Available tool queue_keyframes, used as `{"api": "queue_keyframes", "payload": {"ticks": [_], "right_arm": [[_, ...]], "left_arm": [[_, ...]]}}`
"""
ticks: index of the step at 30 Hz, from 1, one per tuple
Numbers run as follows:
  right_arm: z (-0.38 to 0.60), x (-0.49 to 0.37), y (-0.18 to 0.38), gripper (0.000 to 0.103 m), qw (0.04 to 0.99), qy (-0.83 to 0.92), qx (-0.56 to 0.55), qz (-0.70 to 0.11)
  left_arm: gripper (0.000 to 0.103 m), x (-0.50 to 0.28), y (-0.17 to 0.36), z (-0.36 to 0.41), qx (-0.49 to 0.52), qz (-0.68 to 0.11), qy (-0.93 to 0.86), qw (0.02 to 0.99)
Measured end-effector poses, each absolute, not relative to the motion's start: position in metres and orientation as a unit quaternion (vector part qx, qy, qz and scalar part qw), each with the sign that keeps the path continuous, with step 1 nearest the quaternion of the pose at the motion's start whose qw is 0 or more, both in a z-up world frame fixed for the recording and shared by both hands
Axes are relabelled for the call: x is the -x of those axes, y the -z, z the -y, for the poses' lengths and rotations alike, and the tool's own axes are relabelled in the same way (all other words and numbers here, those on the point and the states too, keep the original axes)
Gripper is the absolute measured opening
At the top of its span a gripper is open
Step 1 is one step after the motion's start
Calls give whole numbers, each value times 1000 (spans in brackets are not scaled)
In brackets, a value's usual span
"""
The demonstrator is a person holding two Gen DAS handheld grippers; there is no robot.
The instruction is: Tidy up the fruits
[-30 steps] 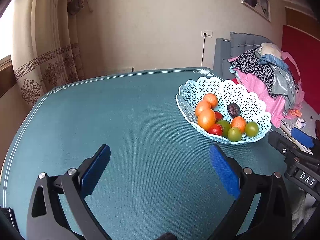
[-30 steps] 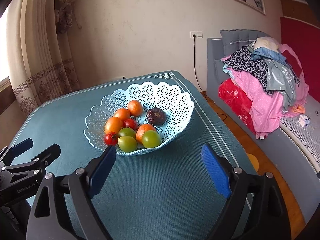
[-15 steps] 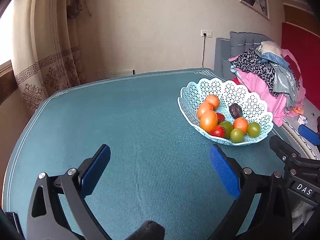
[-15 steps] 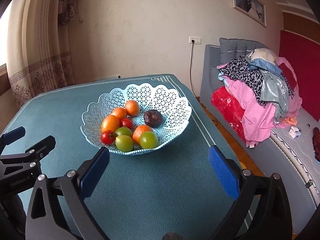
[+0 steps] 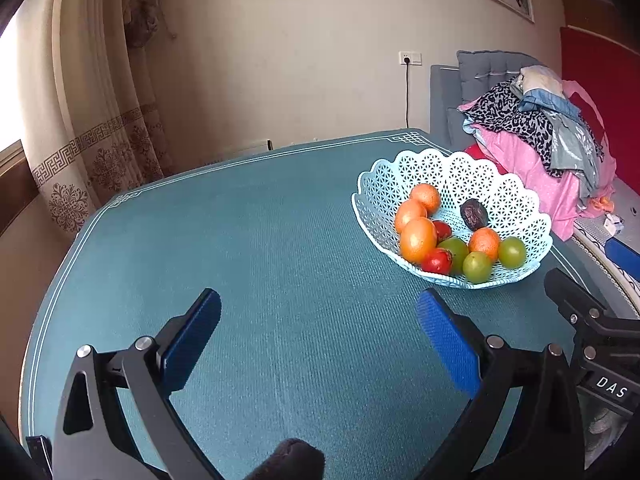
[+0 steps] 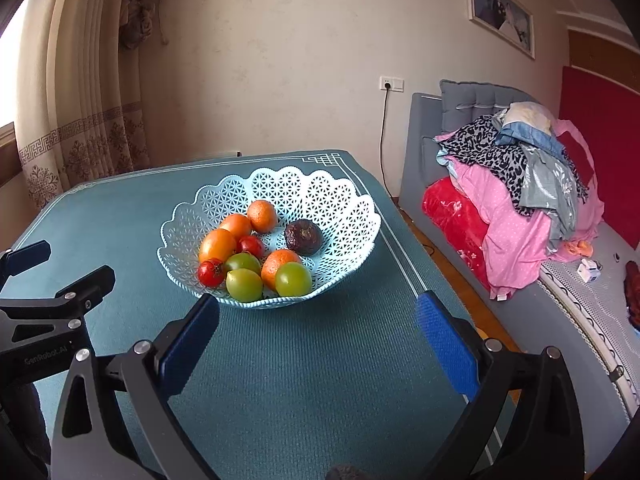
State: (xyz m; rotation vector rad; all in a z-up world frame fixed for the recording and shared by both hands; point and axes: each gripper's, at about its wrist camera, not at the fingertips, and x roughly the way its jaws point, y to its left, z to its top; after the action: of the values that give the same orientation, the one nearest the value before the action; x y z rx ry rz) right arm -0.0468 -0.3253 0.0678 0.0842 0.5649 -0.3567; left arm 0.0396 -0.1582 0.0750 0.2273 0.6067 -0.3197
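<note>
1. The left tool point(image 5: 318, 332) is spread wide, empty, above the teal worktop point(image 5: 260, 240).
2. The right tool point(image 6: 318, 328) is likewise spread, empty, near the basket point(image 6: 340, 200).
3. The fruits point(image 6: 256, 256) lie inside the basket; the dark one point(image 6: 303, 237) is possibly a passion fruit.

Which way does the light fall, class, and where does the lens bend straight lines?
Left wrist view: daylight from the window at left, table edge curved by the fisheye. Right wrist view: sharp fruit basket, dark vignetted corners, bowed curtain.
</note>
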Motion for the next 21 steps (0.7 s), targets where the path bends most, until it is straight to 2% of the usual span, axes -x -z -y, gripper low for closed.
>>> {"api": "queue_keyframes", "payload": {"ticks": [21], "right_arm": [[335,45,-69,98,946,169,-46,-273]], "left_arm": [[100,-40,-77,173,-136,-291,155,934]]}}
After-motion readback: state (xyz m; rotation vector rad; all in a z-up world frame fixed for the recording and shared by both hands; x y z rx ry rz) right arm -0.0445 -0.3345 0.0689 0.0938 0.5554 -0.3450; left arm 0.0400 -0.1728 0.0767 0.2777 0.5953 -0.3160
